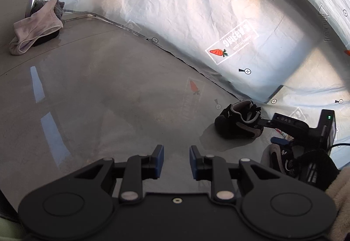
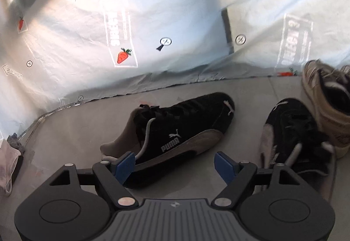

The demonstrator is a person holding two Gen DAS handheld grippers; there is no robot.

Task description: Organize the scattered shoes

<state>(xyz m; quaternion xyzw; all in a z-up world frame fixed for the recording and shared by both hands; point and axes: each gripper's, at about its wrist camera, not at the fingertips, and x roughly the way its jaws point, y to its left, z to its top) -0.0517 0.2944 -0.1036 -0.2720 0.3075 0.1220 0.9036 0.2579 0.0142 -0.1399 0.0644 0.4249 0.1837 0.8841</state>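
Two risks I see: my right gripper (image 2: 175,166), spread empty, could nudge the black shoe (image 2: 175,133) at twelve o'clock sideways; left gripper (image 1: 176,161) narrowed, holding nothing.

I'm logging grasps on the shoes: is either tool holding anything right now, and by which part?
Nothing is held. The left tool has only bare floor between its fingers. The right tool stands open around the heel end of the black Puma shoe, pads not pressing it.

both wrist views angled down at floor, sharing black shoe (image 1: 239,119)
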